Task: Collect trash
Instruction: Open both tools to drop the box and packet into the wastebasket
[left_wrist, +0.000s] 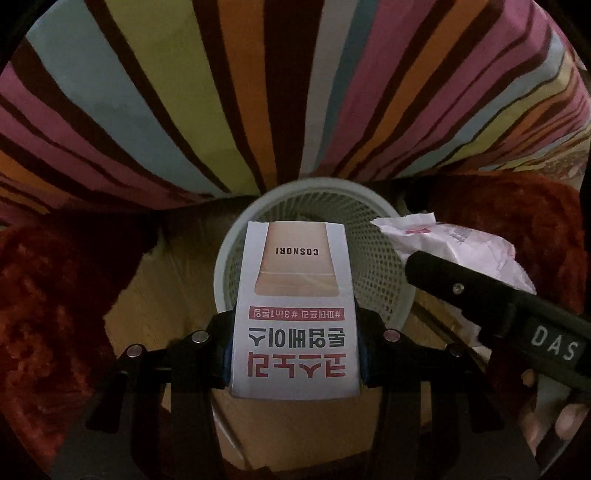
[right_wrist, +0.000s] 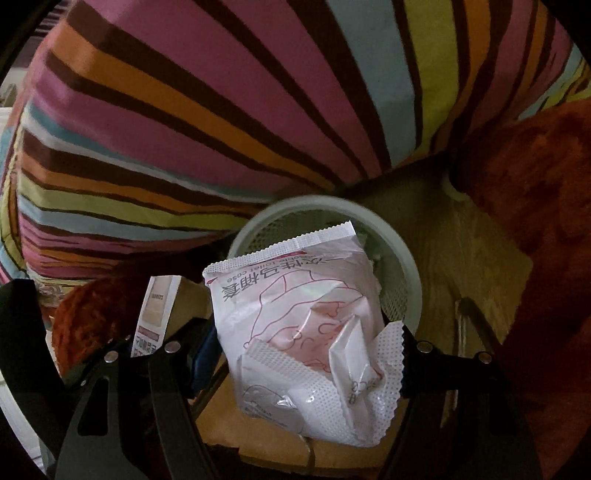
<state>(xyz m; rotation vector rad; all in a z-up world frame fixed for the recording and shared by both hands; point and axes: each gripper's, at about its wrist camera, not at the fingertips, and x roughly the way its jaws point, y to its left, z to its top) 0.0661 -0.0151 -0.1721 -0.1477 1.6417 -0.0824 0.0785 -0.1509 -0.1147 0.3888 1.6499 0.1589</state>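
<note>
In the left wrist view the left claw (left_wrist: 295, 350) is closed on a white carton (left_wrist: 293, 314) with a beige panel, the word COSNORI and red Korean letters, all reading upside down; its two fingers press the long sides of the carton near its lower end, and the far end of the carton reaches over the rim of a pale mesh wastebasket (left_wrist: 373, 266), which stands at about 12 o'clock from the claw. At 2 o'clock in this view the right claw (left_wrist: 461, 291) enters as a black bar marked DAS, and behind it the crumpled white wrapper (left_wrist: 458, 243) shows just beside the basket rim. In the right wrist view the right claw (right_wrist: 306, 350) is closed on this wrapper (right_wrist: 295, 332) — a white plastic packet with pink line drawing and some Chinese characters, torn and creased at its near end; the far end of the packet lies over the opening of the wastebasket (right_wrist: 410, 273), at 12 o'clock. The carton (right_wrist: 155, 314) appears here at 9 o'clock, edge on. Behind the basket a striped bedcover (right_wrist: 184, 129) fills the upper half of both views — pink, orange, blue, yellow and brown stripes; a red fuzzy rug (right_wrist: 546, 221) lies to the sides, on a wooden floor (right_wrist: 461, 251).
</note>
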